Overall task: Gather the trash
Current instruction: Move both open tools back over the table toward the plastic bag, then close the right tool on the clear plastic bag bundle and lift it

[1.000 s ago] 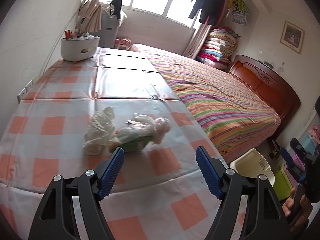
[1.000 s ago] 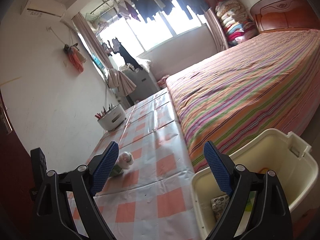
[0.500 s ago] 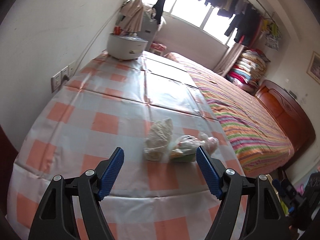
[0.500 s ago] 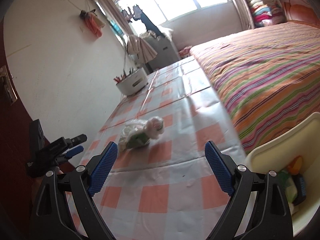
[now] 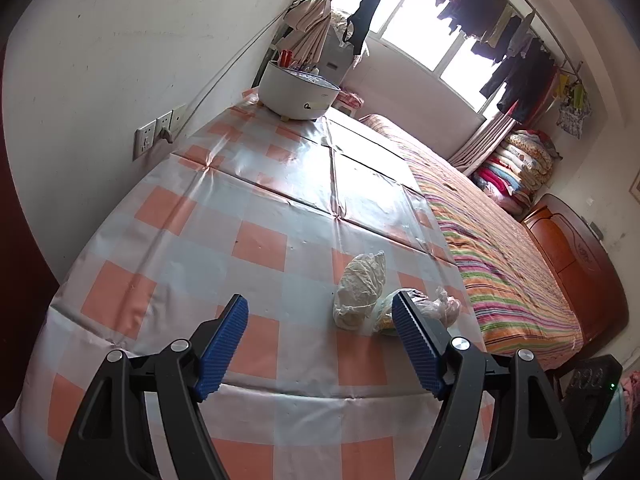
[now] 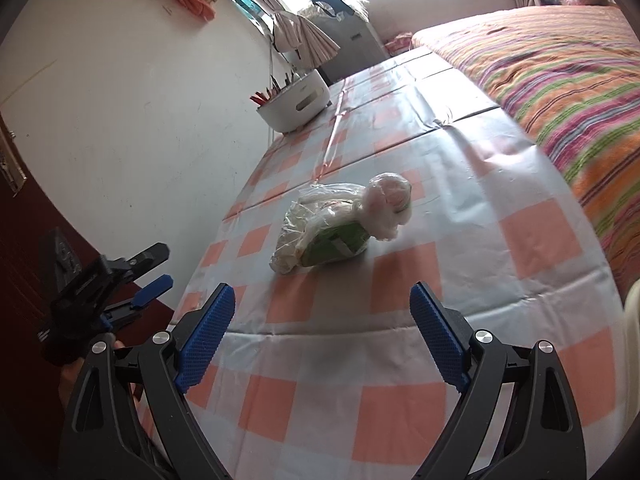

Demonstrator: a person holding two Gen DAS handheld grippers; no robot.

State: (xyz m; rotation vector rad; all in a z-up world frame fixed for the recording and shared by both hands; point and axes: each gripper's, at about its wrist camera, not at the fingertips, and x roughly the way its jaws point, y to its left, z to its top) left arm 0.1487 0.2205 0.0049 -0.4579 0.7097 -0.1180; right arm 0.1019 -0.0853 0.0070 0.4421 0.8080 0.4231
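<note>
1. While both pairs of tongs hang spread apart with nothing between their blue ribbed pads, the trash lies on the bench covered by a glossy orange-and-white checked cloth (image 6: pixel 460 184).
2. The left tongs (image 5: pixel 320 344) hover over the near edge of the bench, and their right pad overlaps the trash in the left wrist view; whether it touches cannot be told.
3. The right tongs (image 6: pixel 322 336) hover above the bench's near end, well short of the trash.
4. The trash is a crumpled clear plastic bag with a green packet inside (image 6: pixel 332 236), lying on its side with a knotted whitish-pink plastic wad (image 6: pixel 388 204) touching it.
5. A crumpled off-white plastic bag (image 5: pixel 360 288) lies against the same heap, on its side towards the wall.
6. Farther along the bench, near the wall, stands a round white tub holding red-tipped sticks (image 6: pixel 296 100).
7. Beside the bench, along its long edge, runs a bed with a bright striped cover (image 6: pixel 560 80).
8. A wall socket plate (image 5: pixel 154 136) sits on the wall just beside the bench.
9. At the right edge of the right wrist view a sliver of a cream plastic bin (image 6: pixel 632 320) shows.
</note>
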